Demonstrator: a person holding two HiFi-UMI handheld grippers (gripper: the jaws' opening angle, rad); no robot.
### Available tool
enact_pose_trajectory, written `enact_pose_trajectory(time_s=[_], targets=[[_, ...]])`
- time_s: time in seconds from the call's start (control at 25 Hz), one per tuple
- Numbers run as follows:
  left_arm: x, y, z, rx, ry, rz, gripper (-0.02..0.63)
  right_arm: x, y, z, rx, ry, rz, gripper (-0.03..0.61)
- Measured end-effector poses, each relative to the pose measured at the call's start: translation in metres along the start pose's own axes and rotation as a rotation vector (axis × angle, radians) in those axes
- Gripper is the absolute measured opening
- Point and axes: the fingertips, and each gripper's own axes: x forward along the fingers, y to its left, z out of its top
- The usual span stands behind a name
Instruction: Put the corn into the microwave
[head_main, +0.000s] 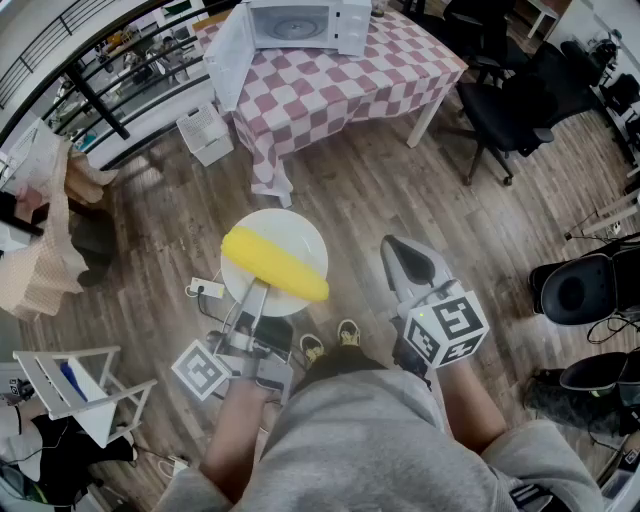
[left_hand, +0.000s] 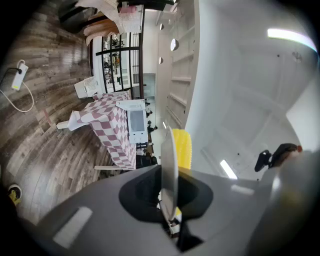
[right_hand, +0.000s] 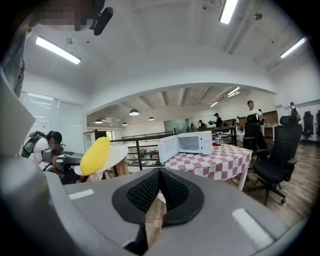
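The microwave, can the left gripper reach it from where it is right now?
Probably not: the microwave sits on the checkered table, across the wooden floor from the left gripper holding the plate. Its door hangs open, though, so only walking is needed.

A: You are holding your left gripper (head_main: 257, 292) out in front of you, nearly level, and its fingers (left_hand: 142, 192) are clamping the rim of the plate (head_main: 300, 222).

B: Your right gripper (head_main: 408, 250) is hanging just beside it, tipping slightly downward, and its fingers (right_hand: 142, 192) are pressing together on nothing. Both your forearms (head_main: 235, 430) are reaching forward from your waist.
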Motion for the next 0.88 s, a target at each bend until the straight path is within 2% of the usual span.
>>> enact_pose_trajectory(time_s=[0.32, 0.64, 0.88], targets=[[-0.013, 0.001, 0.004, -0.006, 0.015, -0.006, 0.019, -0.006, 0.017, -0.003, -0.006, 0.007, -0.010, -0.004], [-0.019, 0.001, 0.014, -0.011, 0.030, -0.024, 0.019, -0.007, 0.025, 0.001, 0.050, -0.030, -0.019, -0.005], [-0.014, 0.004, 0.020, -0.006, 0.032, -0.032, 0.019, 0.003, 0.022, 0.001, 0.029, -0.019, -0.021, -0.004]])
